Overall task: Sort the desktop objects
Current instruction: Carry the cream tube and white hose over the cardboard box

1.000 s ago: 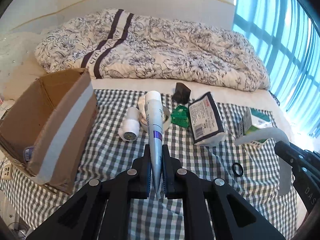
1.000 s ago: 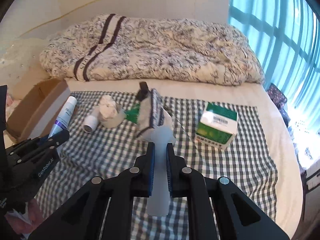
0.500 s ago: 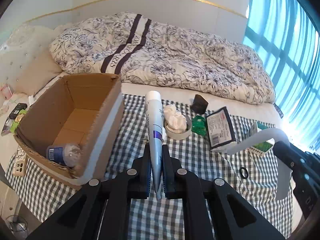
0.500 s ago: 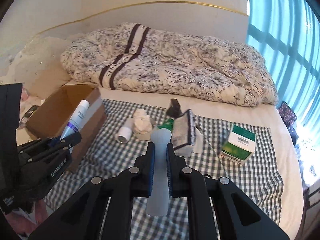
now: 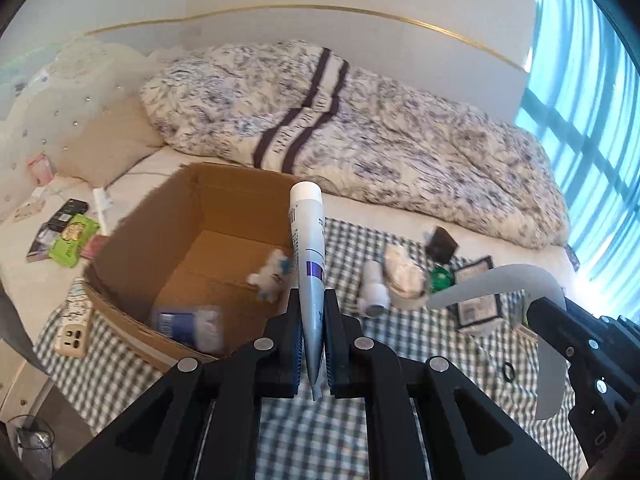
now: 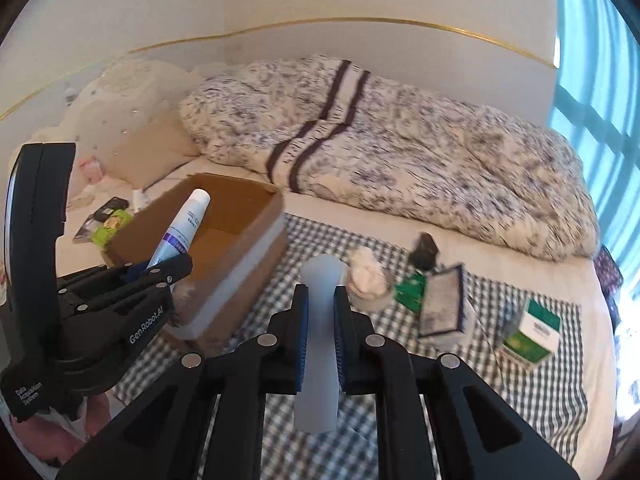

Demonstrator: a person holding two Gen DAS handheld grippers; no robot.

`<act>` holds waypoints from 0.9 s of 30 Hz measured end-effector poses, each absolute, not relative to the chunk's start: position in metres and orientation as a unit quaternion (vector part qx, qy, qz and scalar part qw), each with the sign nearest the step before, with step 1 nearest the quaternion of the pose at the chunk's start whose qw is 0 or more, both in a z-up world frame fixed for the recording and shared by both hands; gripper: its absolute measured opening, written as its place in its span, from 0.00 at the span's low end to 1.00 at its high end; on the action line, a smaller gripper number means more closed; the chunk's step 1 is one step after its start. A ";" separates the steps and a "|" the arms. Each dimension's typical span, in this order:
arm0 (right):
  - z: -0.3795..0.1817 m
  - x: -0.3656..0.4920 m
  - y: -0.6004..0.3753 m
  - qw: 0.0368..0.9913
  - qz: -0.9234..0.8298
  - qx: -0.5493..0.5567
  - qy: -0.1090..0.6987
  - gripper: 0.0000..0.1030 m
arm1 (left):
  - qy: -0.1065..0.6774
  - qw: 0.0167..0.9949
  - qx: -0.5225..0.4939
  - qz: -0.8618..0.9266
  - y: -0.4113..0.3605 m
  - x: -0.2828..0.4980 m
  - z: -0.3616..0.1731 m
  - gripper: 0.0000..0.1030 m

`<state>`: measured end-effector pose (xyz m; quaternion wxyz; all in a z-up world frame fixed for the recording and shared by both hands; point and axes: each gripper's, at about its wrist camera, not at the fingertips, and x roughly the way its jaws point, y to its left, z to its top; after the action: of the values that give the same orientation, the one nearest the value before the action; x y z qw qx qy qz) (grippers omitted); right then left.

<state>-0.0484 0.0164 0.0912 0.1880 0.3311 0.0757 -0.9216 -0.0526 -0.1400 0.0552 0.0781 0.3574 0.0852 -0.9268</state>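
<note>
While the left tool [image 5: 312,340] grips a white-capped tube [image 5: 307,248] by its crimped tail, cap pointing over the near wall of the open cardboard box [image 5: 132,264], the right tool [image 6: 320,320], farther from the box, stays out — clamped on a pale curved strip [image 6: 320,320].

Open box mouth, crowded cloth to its right

The cardboard box [image 5: 168,240] is open at centre left of the left wrist view, its floor partly bare between a plastic-wrapped pack [image 5: 188,326] and a small white toy [image 5: 270,274]. Right of it, a white bottle [image 5: 374,290], tape roll [image 5: 404,280] and pouches crowd the checked cloth [image 5: 440,344]; the lower centre lies bare.
</note>
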 end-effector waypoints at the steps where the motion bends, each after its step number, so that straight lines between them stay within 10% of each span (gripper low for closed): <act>1: 0.093 -0.049 0.007 0.195 -0.921 0.328 0.080 0.11 | 0.086 0.084 0.357 -0.926 -0.146 -0.052 0.056 0.09; 27: 0.084 -0.090 -0.130 0.277 -0.901 0.311 0.125 0.14 | 0.101 0.155 0.367 -0.912 -0.278 -0.090 0.044 0.09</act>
<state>-0.0899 -0.1302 0.0839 0.2770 0.3106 0.1253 -0.9006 -0.0898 -0.2779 0.0437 0.1549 0.3671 0.1007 -0.9116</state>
